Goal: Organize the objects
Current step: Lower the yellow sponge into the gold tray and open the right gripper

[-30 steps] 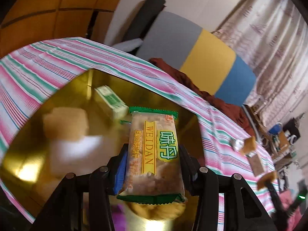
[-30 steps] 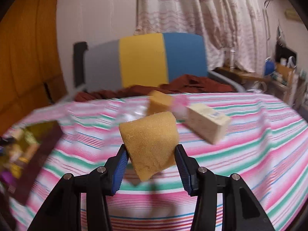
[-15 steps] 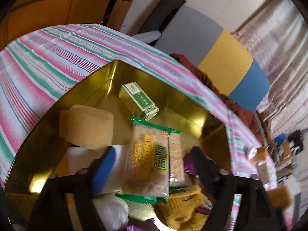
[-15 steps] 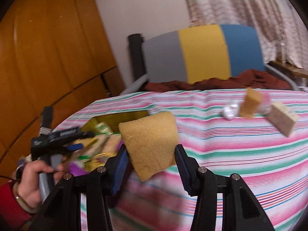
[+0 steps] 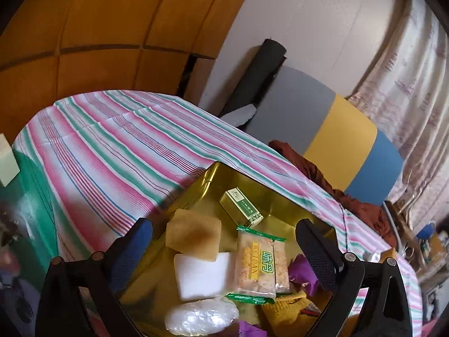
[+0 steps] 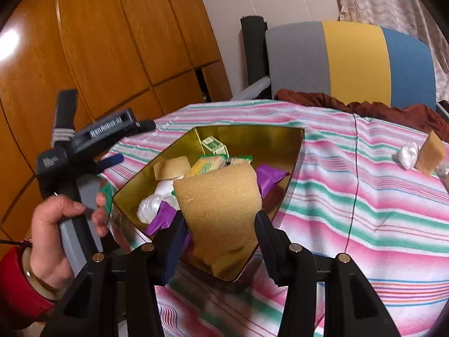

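Gripping a sponge [image 6: 221,205] over the tin [image 6: 291,168], right gripper [image 6: 220,229] is pinching it — left gripper [image 5: 224,248], jaws just opening, is standing spread over the snack packet [image 5: 259,265].

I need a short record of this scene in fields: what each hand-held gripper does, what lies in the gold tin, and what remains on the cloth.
left hand-held gripper: jaws have just been opening, now wide, nothing between them, above the tin
right hand-held gripper: shut on the yellow sponge, over the tin's near part
gold tin: snack packet, small green box, white block, tan sponge, purple wrappers
left on striped cloth: tan sponge piece, white wrapped lump
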